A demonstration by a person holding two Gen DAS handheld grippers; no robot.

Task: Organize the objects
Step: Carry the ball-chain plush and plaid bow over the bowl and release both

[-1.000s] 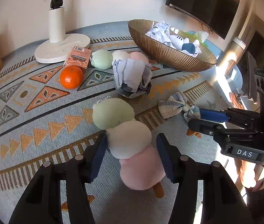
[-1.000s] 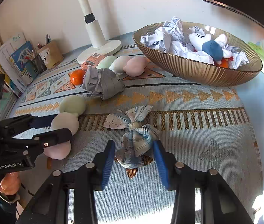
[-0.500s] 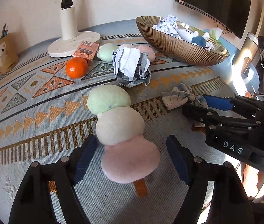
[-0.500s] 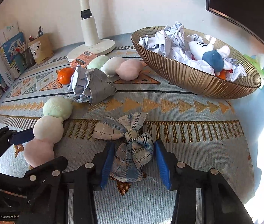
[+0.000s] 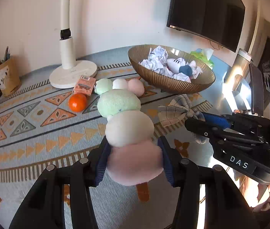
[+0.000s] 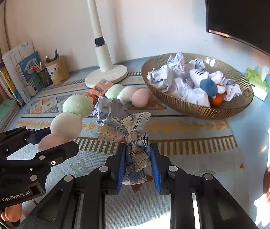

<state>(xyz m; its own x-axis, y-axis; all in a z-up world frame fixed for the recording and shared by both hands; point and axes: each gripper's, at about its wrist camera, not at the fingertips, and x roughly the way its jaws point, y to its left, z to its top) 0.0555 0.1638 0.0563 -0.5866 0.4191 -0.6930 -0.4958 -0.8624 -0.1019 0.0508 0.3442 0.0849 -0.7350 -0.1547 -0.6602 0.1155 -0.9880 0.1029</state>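
Note:
A plush skewer of green, white and pink balls [image 5: 129,127] hangs above the patterned mat. My left gripper [image 5: 133,152] is closing its jaws, and its blue pads squeeze the pink ball. In the right wrist view the same toy [image 6: 66,126] and left gripper [image 6: 58,139] sit at the left. A plaid fabric bow [image 6: 133,131] is pinched at one tail by my right gripper [image 6: 137,158], which is shut on it and holds it off the mat. From the left wrist view the bow [image 5: 175,110] sticks out of the right gripper [image 5: 194,122].
A ribbed gold bowl [image 6: 198,108] with crumpled paper and a plush toy stands at the back right. A second plush skewer [image 5: 119,85], an orange [image 5: 77,102], a pink box [image 5: 83,85], a crumpled cloth [image 6: 110,108] and a lamp base [image 5: 72,74] lie behind. Books [image 6: 18,72] line the left.
Both grippers closed on their objects and rose: the plush skewer and the plaid bow have left the mat. The views now tilt up toward the wall.

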